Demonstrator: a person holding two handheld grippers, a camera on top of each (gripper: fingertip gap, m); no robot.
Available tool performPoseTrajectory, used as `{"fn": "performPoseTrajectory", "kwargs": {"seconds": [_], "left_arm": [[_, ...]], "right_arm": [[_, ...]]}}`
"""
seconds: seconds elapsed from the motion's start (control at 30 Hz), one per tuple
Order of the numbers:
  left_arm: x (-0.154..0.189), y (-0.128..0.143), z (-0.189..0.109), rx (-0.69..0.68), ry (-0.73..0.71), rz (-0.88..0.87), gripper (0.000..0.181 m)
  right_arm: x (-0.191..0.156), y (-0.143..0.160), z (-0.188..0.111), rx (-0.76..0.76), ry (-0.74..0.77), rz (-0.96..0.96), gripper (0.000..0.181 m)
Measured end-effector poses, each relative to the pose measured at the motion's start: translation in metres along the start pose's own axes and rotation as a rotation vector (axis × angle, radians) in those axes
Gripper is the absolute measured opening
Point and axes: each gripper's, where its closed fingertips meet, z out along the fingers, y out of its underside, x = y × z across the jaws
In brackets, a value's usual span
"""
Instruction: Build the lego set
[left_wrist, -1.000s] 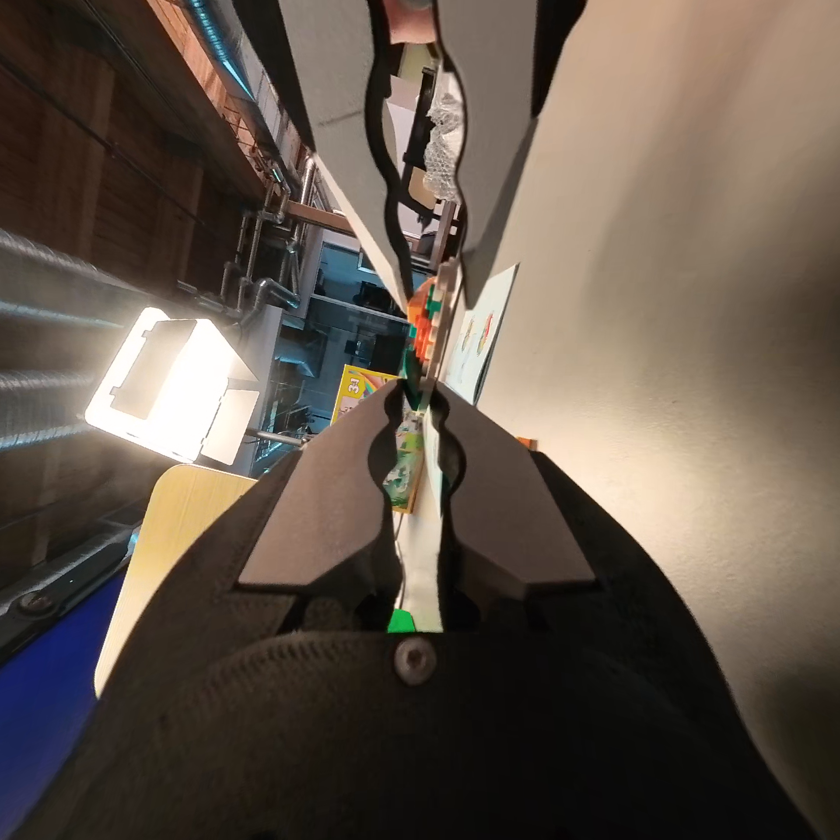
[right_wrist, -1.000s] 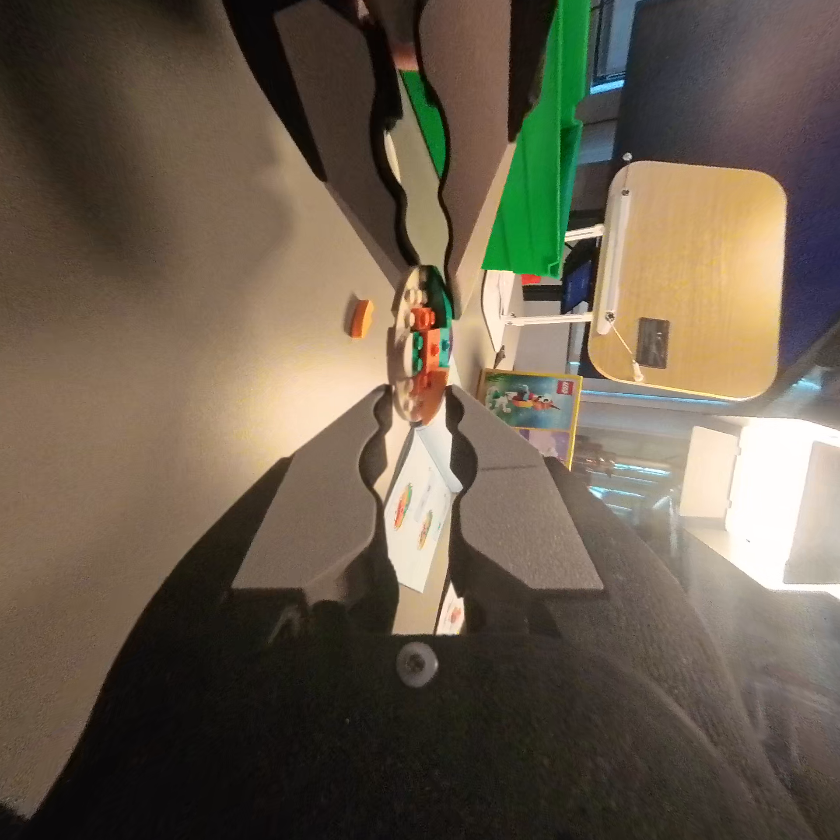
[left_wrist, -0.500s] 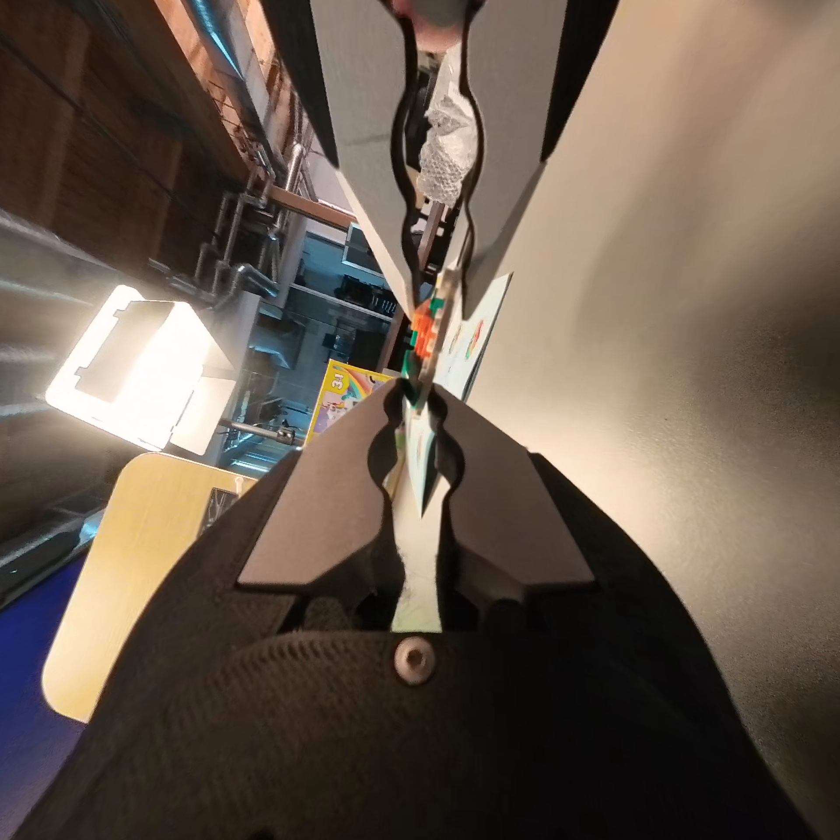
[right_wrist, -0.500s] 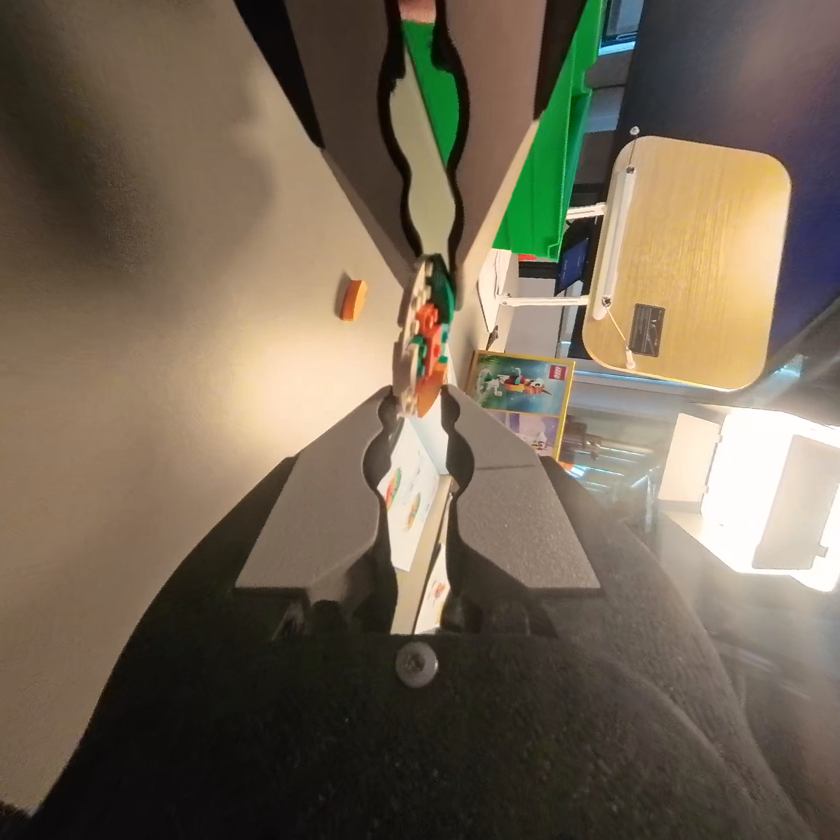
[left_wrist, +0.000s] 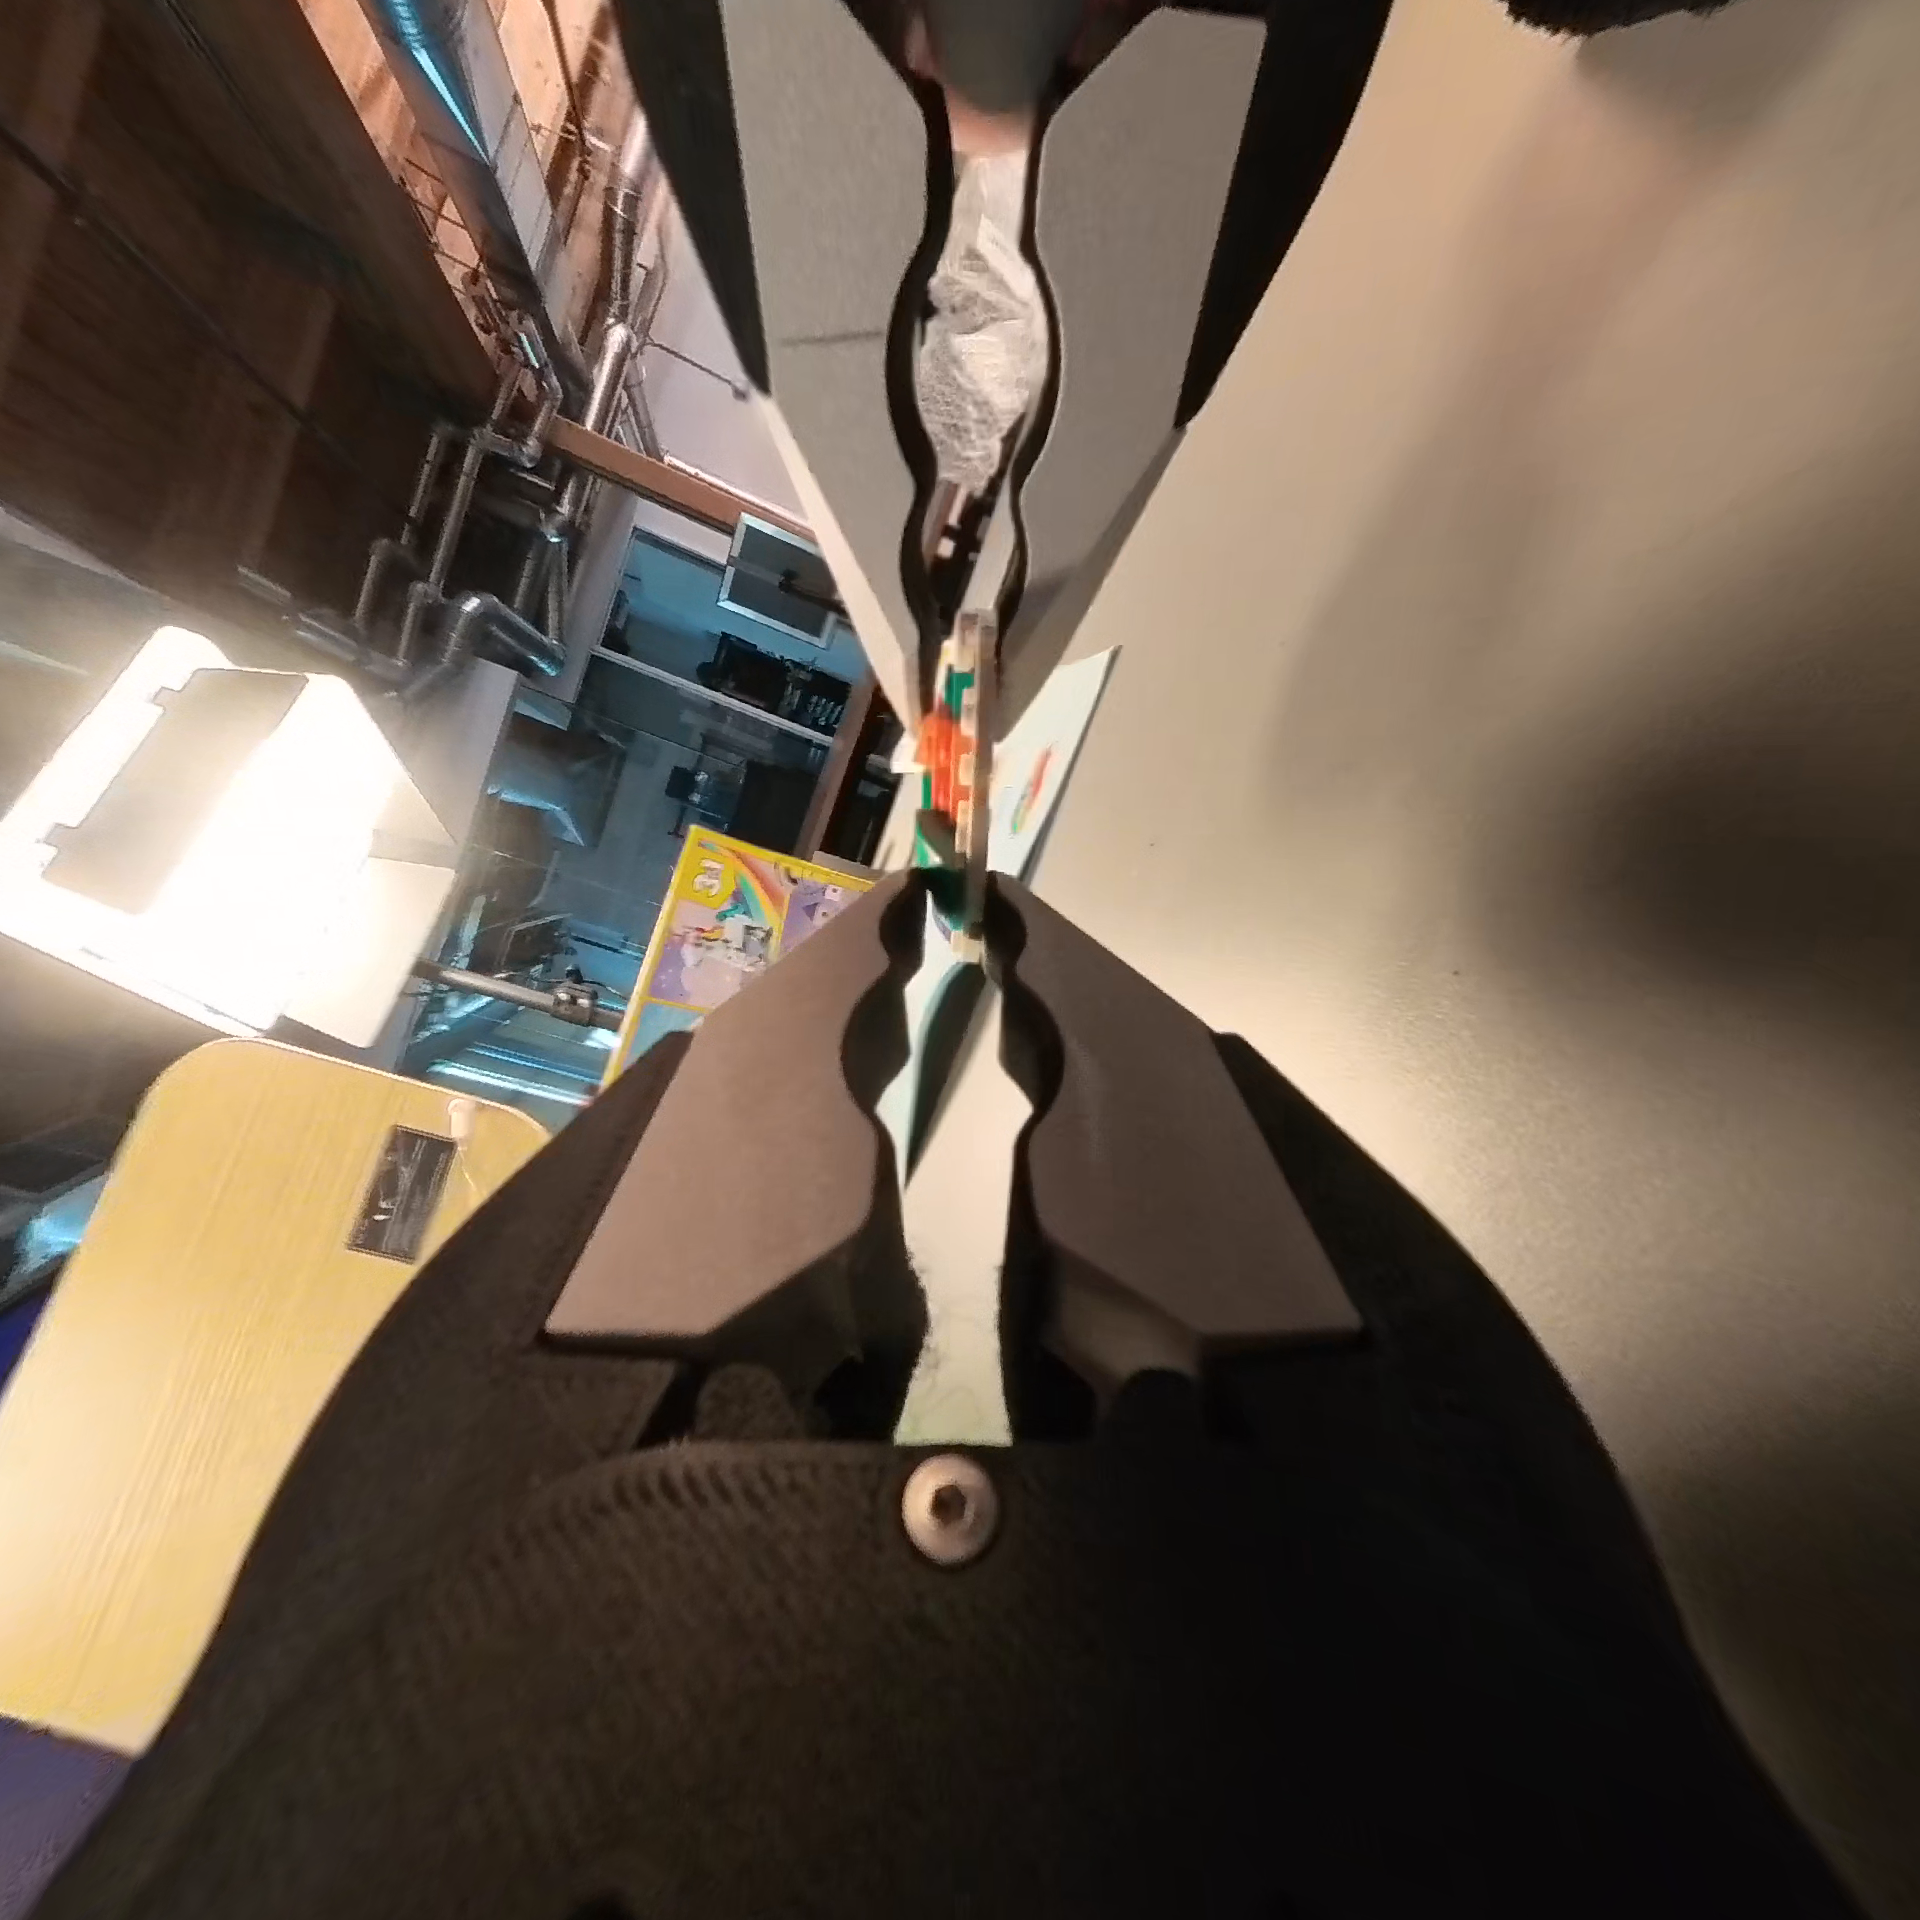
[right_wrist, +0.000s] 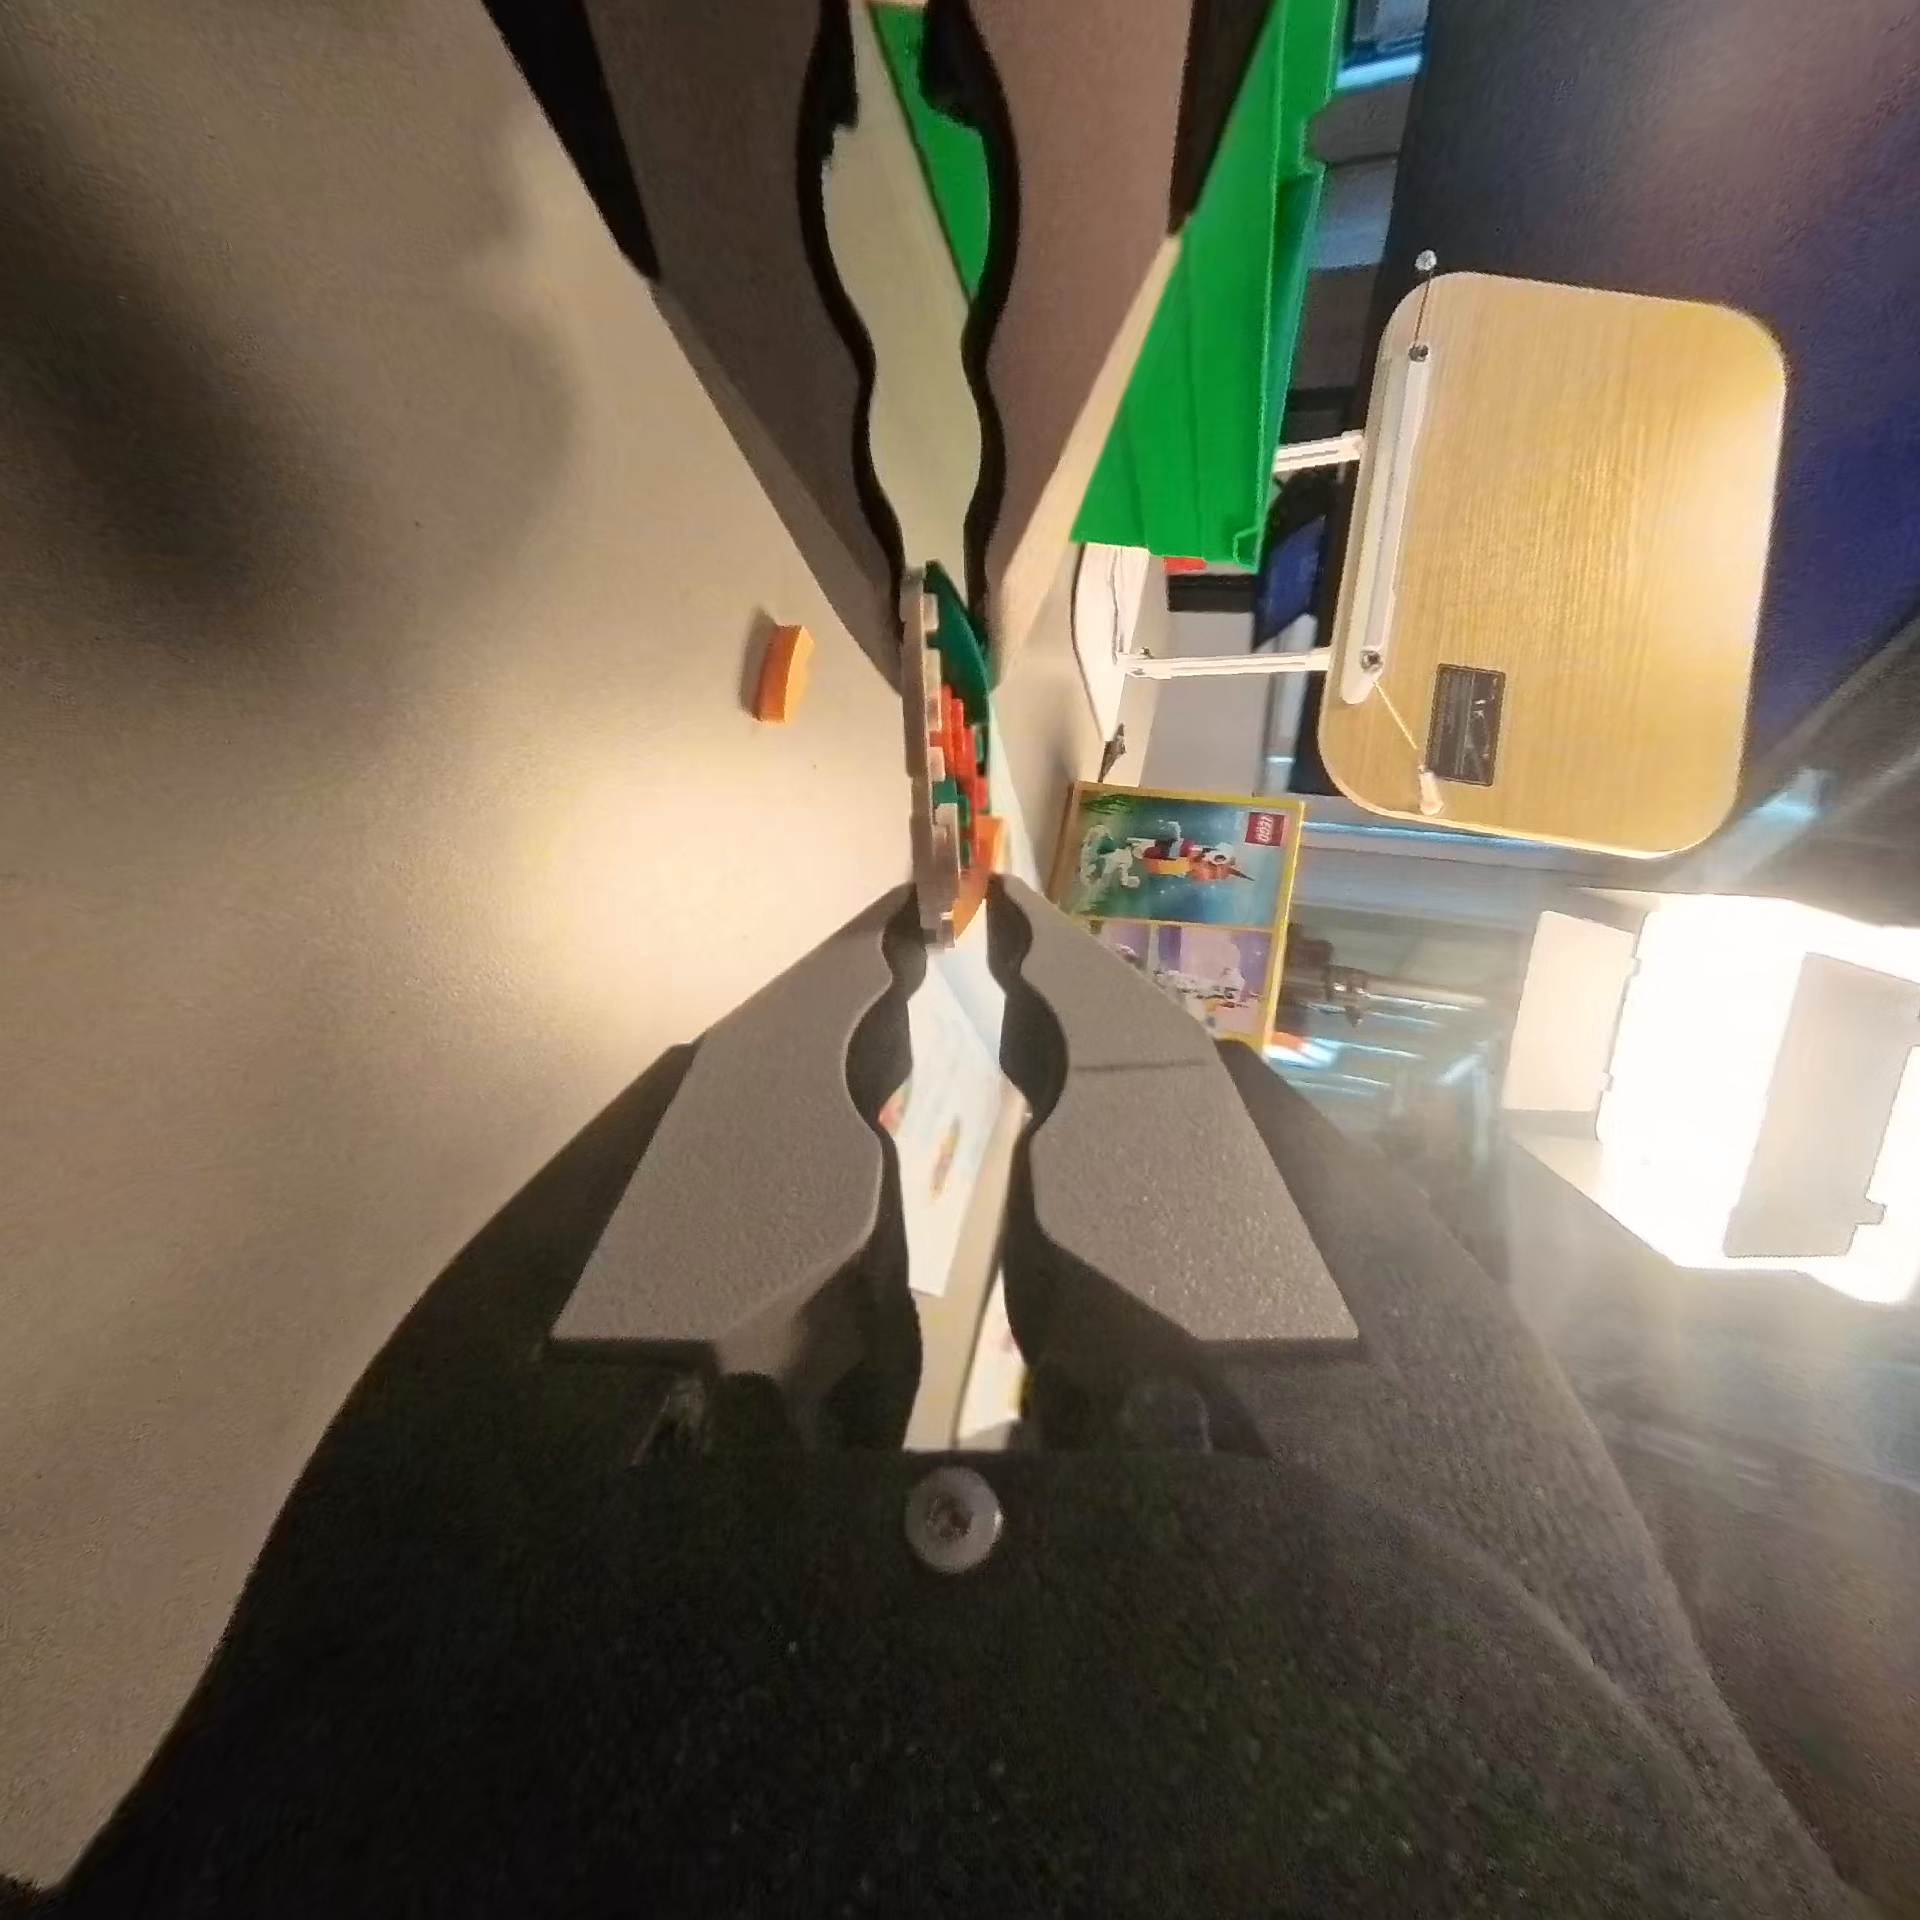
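A round tan lego plate (left_wrist: 974, 769) with orange and green bricks on one face is held edge-on between the two grippers, above the pale table (left_wrist: 1455, 623). My left gripper (left_wrist: 951, 899) is shut on its near rim. The right gripper (left_wrist: 966, 629) comes in from the top of the left wrist view and pinches the far rim. In the right wrist view the plate (right_wrist: 928, 769) is again edge-on. My right gripper (right_wrist: 951, 899) is shut on its near rim and the left gripper (right_wrist: 940, 592) on the far one. A loose orange curved brick (right_wrist: 779, 670) lies on the table.
An instruction booklet (right_wrist: 951, 1091) lies on the table under the grippers; it also shows in the left wrist view (left_wrist: 1049, 748). A lego box (right_wrist: 1179, 894) stands past the table edge. Beyond are a green bin (right_wrist: 1195, 343), a wooden chair seat (right_wrist: 1558, 561) and a bright light panel (left_wrist: 187, 831). Left and right tips are no more than a few centimetres apart.
The plate has turned from partly face-on to edge-on in the right wrist view. Both grippers stayed shut on its rims and swung with it.
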Motion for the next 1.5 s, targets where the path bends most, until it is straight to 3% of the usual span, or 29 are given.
{"fn": "performPoseTrajectory", "kwargs": {"seconds": [0.27, 0.43, 0.63, 0.8, 1.03, 1.23, 1.5], "left_arm": [[0.001, -0.003, 0.000, 0.015, 0.011, -0.021, 0.009], [0.002, -0.003, -0.001, 0.020, 0.016, -0.029, 0.009], [0.008, -0.004, -0.001, 0.018, 0.051, -0.019, 0.009], [0.003, -0.005, -0.001, 0.052, 0.072, -0.131, 0.009], [-0.007, -0.022, -0.013, 0.241, 0.157, -0.377, 0.009], [-0.019, -0.040, -0.032, 0.463, 0.296, -0.635, 0.009], [-0.023, -0.052, -0.045, 0.588, 0.384, -0.736, 0.008]], "right_arm": [[-0.004, 0.001, 0.002, 0.000, -0.024, 0.044, 0.013], [-0.001, 0.001, 0.003, -0.011, 0.030, -0.026, 0.012], [-0.007, 0.002, 0.002, -0.032, -0.031, -0.094, 0.011], [-0.007, -0.001, 0.003, 0.051, -0.123, 0.141, 0.013], [0.003, -0.023, -0.010, 0.222, -0.244, 0.385, 0.041], [0.025, -0.051, -0.037, 0.478, -0.320, 0.606, 0.024], [0.031, -0.062, -0.055, 0.600, -0.342, 0.677, 0.012]]}}
